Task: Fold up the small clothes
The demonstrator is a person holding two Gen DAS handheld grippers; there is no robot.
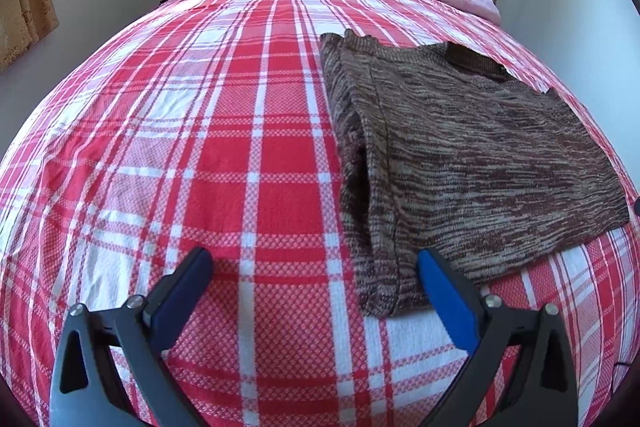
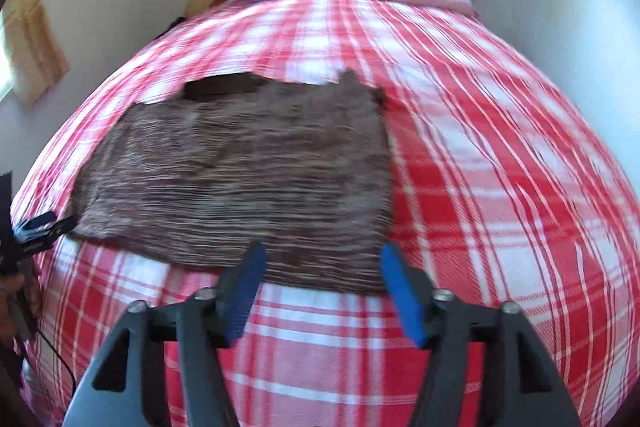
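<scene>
Brown knit sweater (image 1: 460, 155) lies flat on the plaid bed (image 1: 200, 147), one side already folded in. Left hand-held gripper (image 1: 316, 267) open, empty, by its near hem; right hand-held gripper (image 2: 320, 267) open above the hem. Pinch both hem corners evenly, then fold away.
</scene>
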